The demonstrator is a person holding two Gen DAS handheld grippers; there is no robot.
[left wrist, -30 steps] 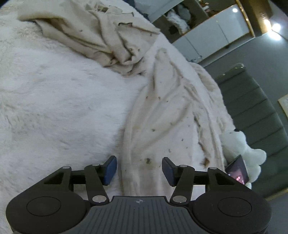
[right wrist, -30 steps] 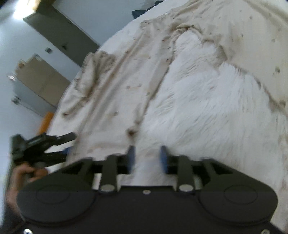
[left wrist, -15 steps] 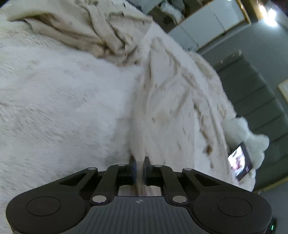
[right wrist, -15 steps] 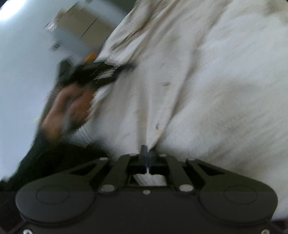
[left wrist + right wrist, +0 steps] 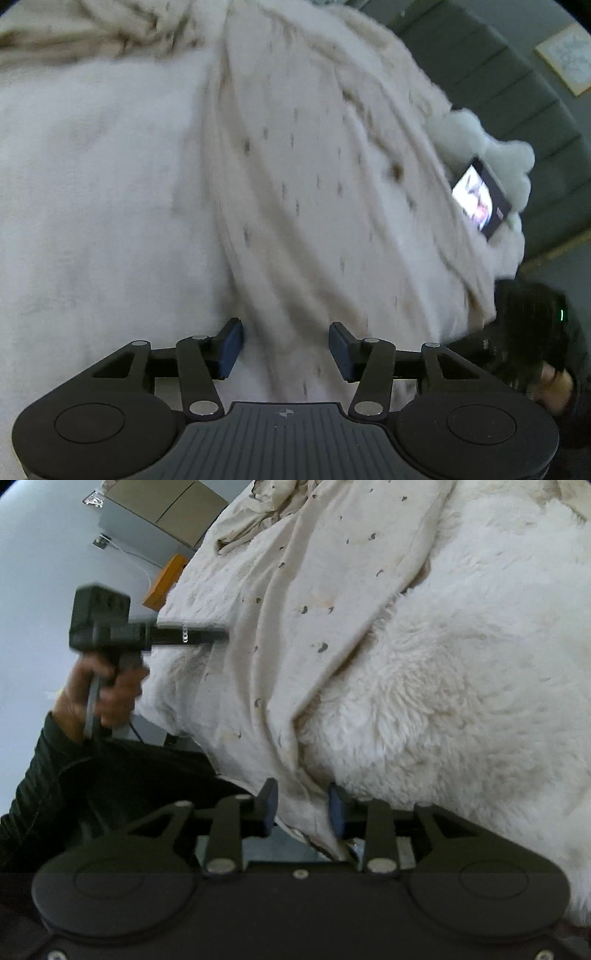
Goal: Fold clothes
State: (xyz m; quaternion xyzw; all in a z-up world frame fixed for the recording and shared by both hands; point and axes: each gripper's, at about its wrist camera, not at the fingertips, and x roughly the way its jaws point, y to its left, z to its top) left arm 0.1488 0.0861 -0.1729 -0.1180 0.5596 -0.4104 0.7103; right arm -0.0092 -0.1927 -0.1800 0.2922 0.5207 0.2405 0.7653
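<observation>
A cream garment with small dark specks lies stretched over a white fluffy blanket. My left gripper is open, and a fold of the garment runs loosely between its blue pads without being pinched. In the right wrist view the same garment runs from the far end down to my right gripper, which is open with the garment's near edge lying between its fingers. The left gripper shows there side-on, held by a hand at the garment's left edge.
A second crumpled cream garment lies at the far left. A lit phone leans on a white plush toy by a green padded seat. An orange box and cabinets stand beyond the bed. The blanket fills the right.
Both grippers were shut on the garment half a second ago and now stand open. The garment has dropped flat on the blanket, pulled closer to the near edge.
</observation>
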